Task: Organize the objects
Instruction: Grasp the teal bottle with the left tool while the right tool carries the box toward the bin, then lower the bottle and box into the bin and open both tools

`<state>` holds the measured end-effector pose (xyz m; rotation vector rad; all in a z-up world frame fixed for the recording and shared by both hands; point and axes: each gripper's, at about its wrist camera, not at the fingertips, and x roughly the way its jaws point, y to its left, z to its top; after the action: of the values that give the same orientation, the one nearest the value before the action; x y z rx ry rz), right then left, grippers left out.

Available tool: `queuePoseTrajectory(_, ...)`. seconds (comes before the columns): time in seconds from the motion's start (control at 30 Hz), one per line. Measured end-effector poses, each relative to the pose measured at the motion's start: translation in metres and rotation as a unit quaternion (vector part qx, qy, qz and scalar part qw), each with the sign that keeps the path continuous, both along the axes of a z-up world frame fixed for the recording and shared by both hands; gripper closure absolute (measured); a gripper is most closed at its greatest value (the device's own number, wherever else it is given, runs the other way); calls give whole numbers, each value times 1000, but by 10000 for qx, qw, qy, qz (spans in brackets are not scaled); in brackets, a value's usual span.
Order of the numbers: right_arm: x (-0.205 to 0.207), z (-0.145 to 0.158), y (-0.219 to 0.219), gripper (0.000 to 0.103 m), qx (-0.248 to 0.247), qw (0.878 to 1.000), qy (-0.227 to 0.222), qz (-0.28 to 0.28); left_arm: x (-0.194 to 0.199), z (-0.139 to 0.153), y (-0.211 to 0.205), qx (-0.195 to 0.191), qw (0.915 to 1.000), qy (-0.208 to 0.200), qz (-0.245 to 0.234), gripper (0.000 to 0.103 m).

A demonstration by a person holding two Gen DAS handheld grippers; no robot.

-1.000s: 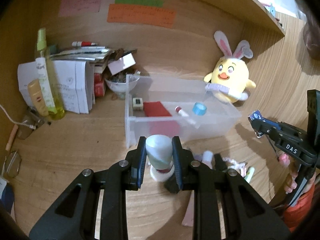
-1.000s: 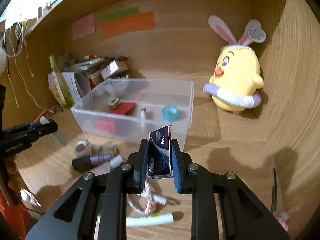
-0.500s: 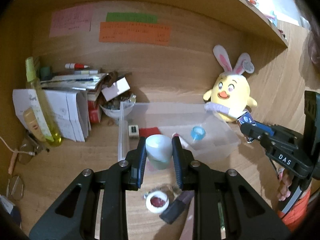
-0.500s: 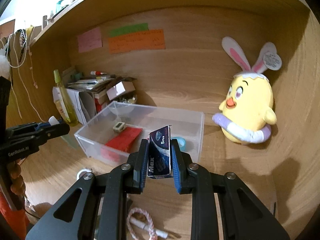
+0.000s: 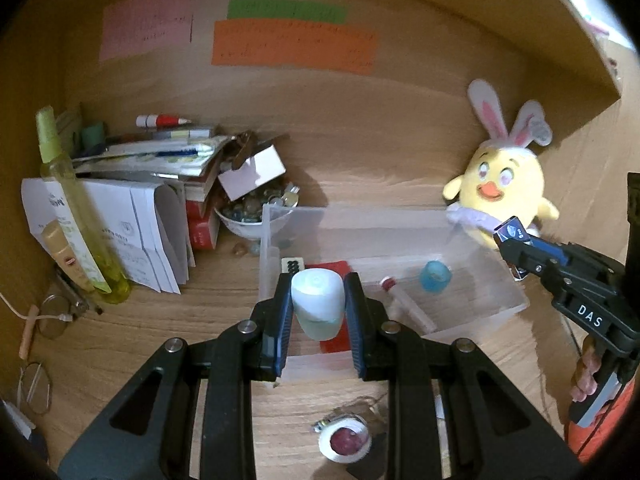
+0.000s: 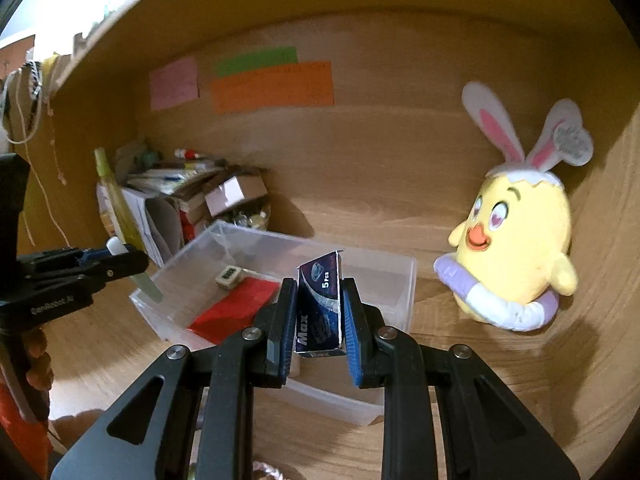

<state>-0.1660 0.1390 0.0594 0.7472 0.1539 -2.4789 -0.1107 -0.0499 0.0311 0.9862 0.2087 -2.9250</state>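
Blue-padded hand-held grippers angle down over the clear bin (image 5: 472, 312), left (image 5: 318, 312) clamping a white bottle (image 5: 319, 305), right (image 6: 319, 316) a blue box (image 6: 319, 306).

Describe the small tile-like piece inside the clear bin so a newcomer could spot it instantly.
Find the clear plastic bin on the wooden desk, left of the yellow chick plush. In its far left corner, by the flat red packet, lies the small cream block. Unlike its neighbours, it has a dark pattern on top.
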Motion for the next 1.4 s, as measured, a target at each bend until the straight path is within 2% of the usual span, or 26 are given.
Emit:
queuePoseTrajectory(0.33, -37, -41, -6, 83, 141, 9974, -710, -54, -29, -24, 1, -214, 9990, -366, 116, 78)
queuePoseTrajectory(0.6, -48, -57, -11, 83, 283, 9951, -936, -119, -42, -35, 7, -352, 9982, -464, 112, 78)
queuePoseTrajectory(0.8, -46, -59, -16, 81, 459, 9955, -802, -209, -44, -38, 13, -416, 9979, -491, 2, 78)
queuePoseTrajectory(0.93, -46, -59, -18, 78, 515, 9953, -792, -194, -42, -36, 13, -256, 9982, -529, -122, 66)
queuePoseTrajectory(1.0, -45, -58, -18, 66, 519, 9955, -769, -207, -40, -34, 13, -256, 9984, -487, -139, 61)
queuePoseTrajectory(1.1, -43, -57, -20, 58, 550, 9958, -711, -187, -36, -29, 16, -260, 9986, -428, -171, 54)
queuePoseTrajectory(1.17, -41, -56, -21, 53, 590, 9959, -656, -207, -32, -26, 17, -243, 9988, -380, -193, 42)
queuePoseTrajectory(1.33, -36, -48, -15, 52, 489, 9966, -618, -225, -17, -15, 22, -261, 9991, -226, -253, 33)
queuePoseTrajectory(1.4, -33, -44, -14, 47, 440, 9970, -591, -234, -10, -11, 22, -284, 9991, -190, -257, 29)
